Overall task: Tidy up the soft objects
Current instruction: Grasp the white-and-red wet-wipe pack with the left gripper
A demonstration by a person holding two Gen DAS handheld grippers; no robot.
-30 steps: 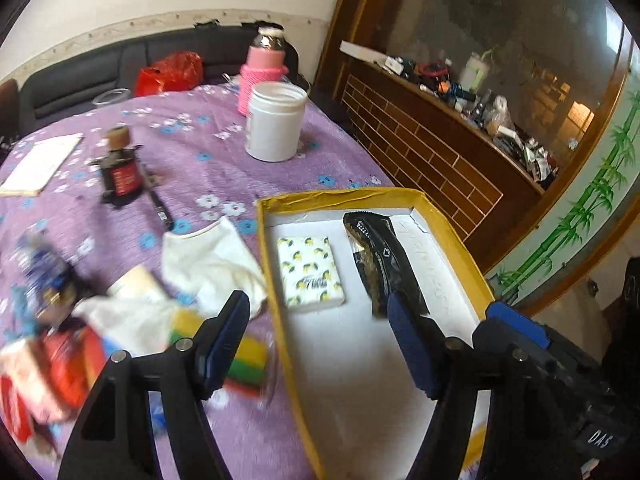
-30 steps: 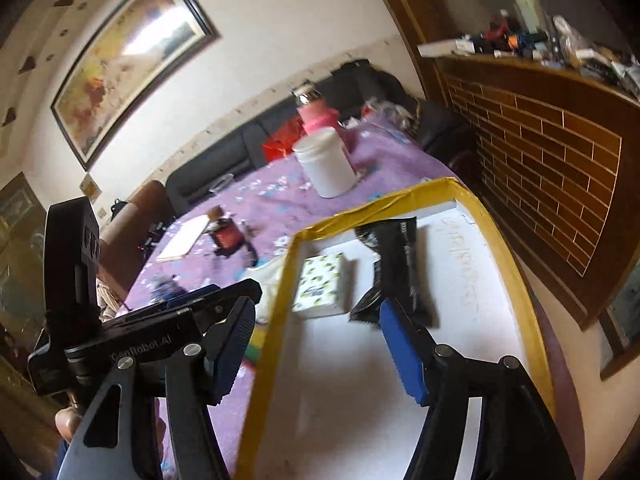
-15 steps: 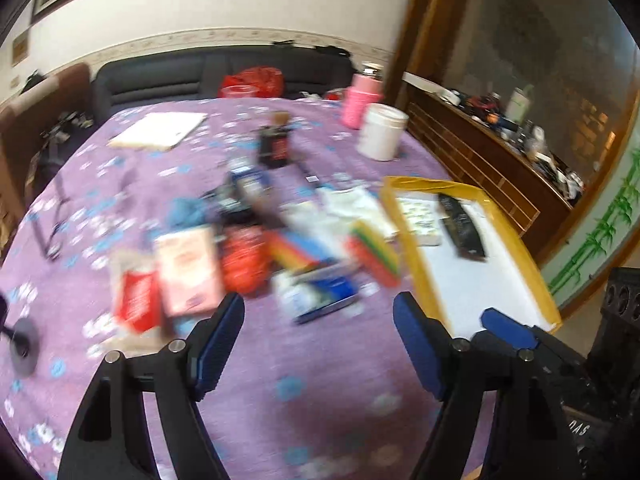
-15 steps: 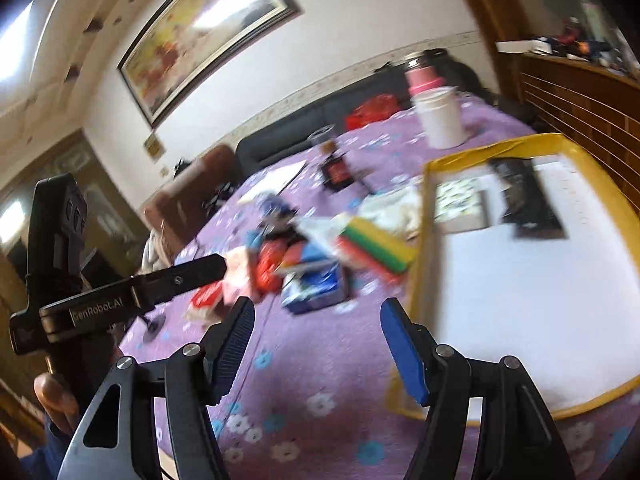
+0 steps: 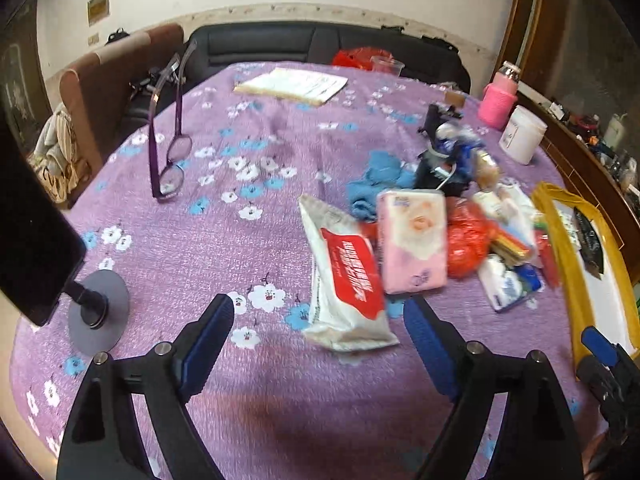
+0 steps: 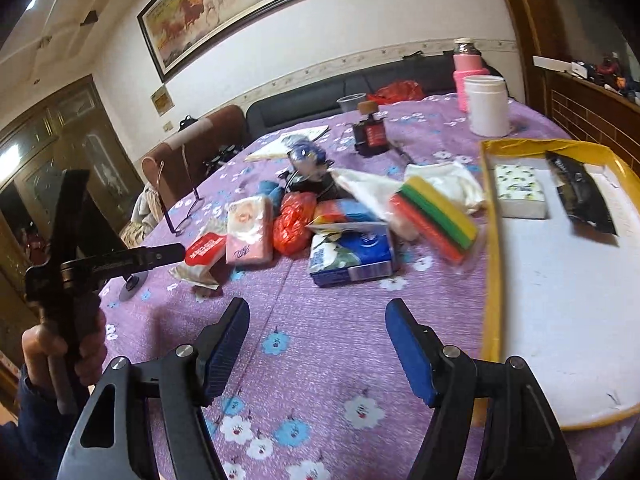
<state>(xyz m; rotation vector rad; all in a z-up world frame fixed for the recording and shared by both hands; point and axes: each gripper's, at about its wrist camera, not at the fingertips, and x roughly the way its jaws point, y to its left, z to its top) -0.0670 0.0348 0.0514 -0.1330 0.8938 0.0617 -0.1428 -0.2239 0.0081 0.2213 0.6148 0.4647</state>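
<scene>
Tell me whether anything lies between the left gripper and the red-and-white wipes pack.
Nothing visible does. The left gripper is open with nothing between its jaws, and only bare purple tablecloth lies before the red-and-white wipes pack. The pink tissue pack lies against the wipes pack's far right side, not in the approach.

Left gripper: jaws wide apart, just opened further, nothing between them. Right gripper: jaws apart, likewise just widened, empty. The left hand grips its handle.
</scene>
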